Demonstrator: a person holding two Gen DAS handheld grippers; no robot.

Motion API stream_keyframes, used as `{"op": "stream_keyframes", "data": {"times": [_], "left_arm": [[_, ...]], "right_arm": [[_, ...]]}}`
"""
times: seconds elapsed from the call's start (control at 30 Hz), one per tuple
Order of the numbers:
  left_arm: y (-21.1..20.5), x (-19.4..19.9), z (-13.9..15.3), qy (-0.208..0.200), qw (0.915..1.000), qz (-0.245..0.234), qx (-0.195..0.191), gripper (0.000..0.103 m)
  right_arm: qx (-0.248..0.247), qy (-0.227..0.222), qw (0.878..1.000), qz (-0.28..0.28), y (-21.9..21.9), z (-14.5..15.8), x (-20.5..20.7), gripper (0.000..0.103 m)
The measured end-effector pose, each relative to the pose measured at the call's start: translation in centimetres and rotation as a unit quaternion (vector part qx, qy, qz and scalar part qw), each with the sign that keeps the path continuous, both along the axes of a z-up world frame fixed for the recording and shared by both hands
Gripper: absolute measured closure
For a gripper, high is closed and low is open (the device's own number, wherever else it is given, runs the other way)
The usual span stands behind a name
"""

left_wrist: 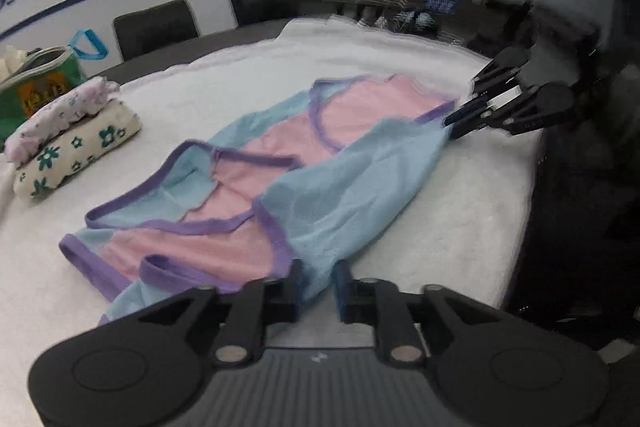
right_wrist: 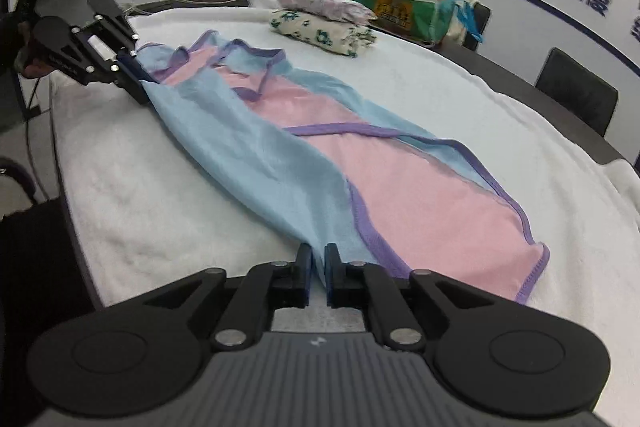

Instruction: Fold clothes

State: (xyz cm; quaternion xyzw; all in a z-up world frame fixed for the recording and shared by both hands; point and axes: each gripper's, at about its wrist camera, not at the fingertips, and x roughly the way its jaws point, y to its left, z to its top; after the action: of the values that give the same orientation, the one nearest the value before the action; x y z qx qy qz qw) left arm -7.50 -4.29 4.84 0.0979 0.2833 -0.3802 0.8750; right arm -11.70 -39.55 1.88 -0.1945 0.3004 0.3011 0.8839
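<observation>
Between 2 grippers, garment (left_wrist: 304,163) stretched lengthwise

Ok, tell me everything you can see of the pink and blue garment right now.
The garment is thin, soft-looking fabric in pink and light blue panels with purple binding along its openings. It lies stretched lengthwise on the white towel, with one blue side flap folded over the pink middle. The left gripper pinches the blue edge at one end, and the right gripper pinches it at the other. Nothing else touches it.
</observation>
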Motion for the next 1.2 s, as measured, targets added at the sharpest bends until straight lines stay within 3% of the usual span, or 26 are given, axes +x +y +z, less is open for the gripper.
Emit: {"op": "stream_keyframes", "data": {"times": [0.03,0.07,0.17,0.23,0.27,0.3,0.33,0.37,0.4,0.43,0.47,0.53,0.73,0.77,0.8,0.83,0.87,0.9,0.93,1.03,1.07,1.2], "left_arm": [[0.2,-0.1,0.3,0.003,0.9999,0.001,-0.01,0.053],[0.4,-0.1,0.5,0.005,0.9998,0.001,-0.02,0.047],[0.8,-0.1,1.3,0.014,0.9987,0.004,-0.048,0.045],[0.5,2.7,1.4,0.027,0.9989,0.02,-0.034,0.048],[0.3,4.1,1.5,0.034,0.9987,0.028,-0.027,0.054],[0.1,5.5,1.6,0.041,0.9983,0.036,-0.02,0.068],[-0.1,6.9,1.7,0.047,0.9978,0.044,-0.012,0.069],[-0.2,8.3,1.8,0.054,0.9972,0.052,-0.005,0.065],[-0.4,9.6,1.9,0.06,0.9964,0.06,0.002,0.049],[-0.6,11.1,2.0,0.068,0.9955,0.066,0.007,0.036],[-0.7,13.0,2.2,0.077,0.9948,0.066,0.005,0.036],[-1.5,16.3,2.1,0.093,0.9938,0.059,0.012,0.036],[-2.8,15.8,0.5,0.048,0.9971,0.039,0.044,0.039],[-3.1,15.7,0.2,0.04,0.9973,0.035,0.049,0.042],[-3.3,15.6,-0.1,0.033,0.9975,0.032,0.055,0.06],[-3.5,15.5,-0.4,0.025,0.9975,0.028,0.06,0.094],[-3.7,15.4,-0.6,0.018,0.9974,0.025,0.065,0.098],[-4.0,15.4,-0.9,0.01,0.9972,0.022,0.071,0.098],[-4.2,15.3,-1.2,0.002,0.9969,0.018,0.076,0.098],[-4.9,14.7,-2.0,-0.027,0.9951,0.009,0.094,0.099],[-5.2,12.8,-2.0,-0.074,0.9907,0.012,0.114,0.099],[-6.1,4.6,-3.6,-0.243,0.9544,-0.006,0.173,0.099]], "right_arm": [[0.019,-0.009,1.0,0.002,0.0,0.7,-0.1,0.096],[0.039,-0.018,0.999,0.003,0.0,1.4,-0.3,0.096],[0.067,-0.031,0.997,0.003,1.2,2.1,0.6,0.096],[0.058,-0.016,0.998,0.007,2.8,1.2,2.6,0.096],[0.053,-0.008,0.999,0.008,3.6,0.7,3.5,0.096],[0.021,0.009,1.0,0.012,4.6,-0.2,4.6,0.096],[0.01,0.008,1.0,0.026,4.9,-0.2,5.0,0.096],[0.002,0.005,0.999,0.043,5.1,-0.1,5.3,0.095],[-0.005,0.001,0.998,0.06,5.2,0.1,5.6,0.092],[0.002,-0.002,0.998,0.063,4.8,0.7,6.7,0.078],[0.011,-0.004,0.998,0.063,4.2,1.4,7.8,0.051],[0.03,-0.009,0.997,0.064,3.1,2.7,10.2,0.031],[0.003,0.048,0.998,0.034,2.1,1.0,20.8,0.033],[-0.005,0.058,0.998,0.036,2.0,0.5,21.6,0.039],[-0.018,0.072,0.996,0.046,2.0,-0.2,22.4,0.045],[-0.017,0.08,0.995,0.055,1.8,-0.5,22.7,0.056],[-0.004,0.09,0.994,0.064,1.5,-0.6,23.0,0.083],[0.004,0.101,0.992,0.076,1.4,-0.4,23.0,0.093],[-0.012,0.082,0.994,0.076,1.6,-0.2,22.3,0.099],[-0.066,0.007,0.995,0.074,2.7,0.4,19.7,0.099],[-0.08,-0.03,0.994,0.073,3.1,0.7,18.2,0.099],[-0.153,-0.168,0.972,0.05,4.5,0.6,10.4,0.099]]}}
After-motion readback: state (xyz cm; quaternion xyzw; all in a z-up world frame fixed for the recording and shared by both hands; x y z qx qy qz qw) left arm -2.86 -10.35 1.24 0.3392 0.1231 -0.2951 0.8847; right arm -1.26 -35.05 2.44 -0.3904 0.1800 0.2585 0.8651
